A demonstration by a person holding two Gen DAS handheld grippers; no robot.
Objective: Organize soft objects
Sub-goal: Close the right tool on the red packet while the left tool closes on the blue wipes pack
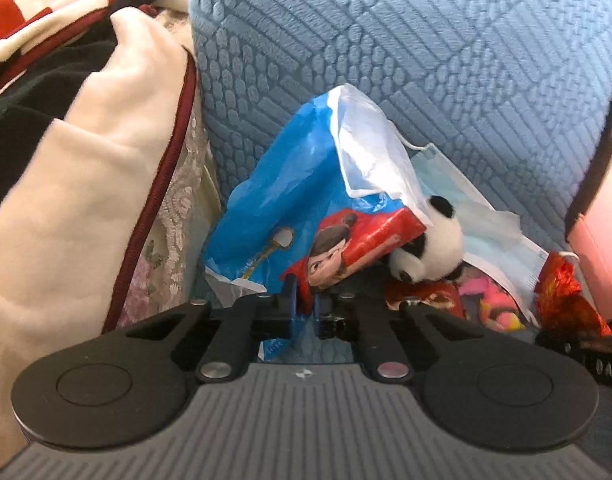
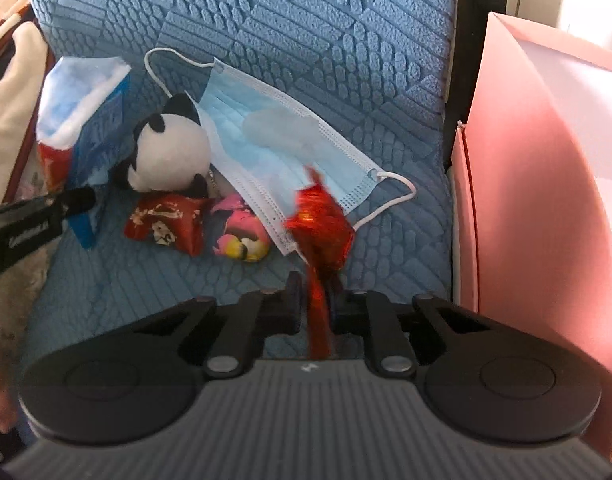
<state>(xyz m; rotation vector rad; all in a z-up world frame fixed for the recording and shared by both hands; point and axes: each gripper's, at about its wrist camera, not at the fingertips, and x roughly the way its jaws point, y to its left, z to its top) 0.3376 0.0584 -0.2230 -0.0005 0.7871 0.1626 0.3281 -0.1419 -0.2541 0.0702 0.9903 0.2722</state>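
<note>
Blue plastic bag [image 1: 290, 200] stands upright at the seat's left, mouth upward, its lower edge pinched in my left tongs [image 1: 306, 304]; my right tongs [image 2: 319, 300], just beside, clamp a red foil wrapper [image 2: 319, 224] by its tail.

The blue quilted cushion [image 2: 345, 60] lies bare behind the face mask [image 2: 282, 148] and along its near edge in front of the small toys, so a tool could pass there. On the right a pink box [image 2: 545, 200] walls off that side. On the left a folded blanket [image 1: 86, 200] crowds in, with a blue plastic bag [image 1: 290, 184] standing just beside it. The panda toy [image 2: 174, 152], a red pouch [image 2: 166, 220] and a pink toy [image 2: 242, 232] cluster close together in the middle, leaving only narrow gaps.
</note>
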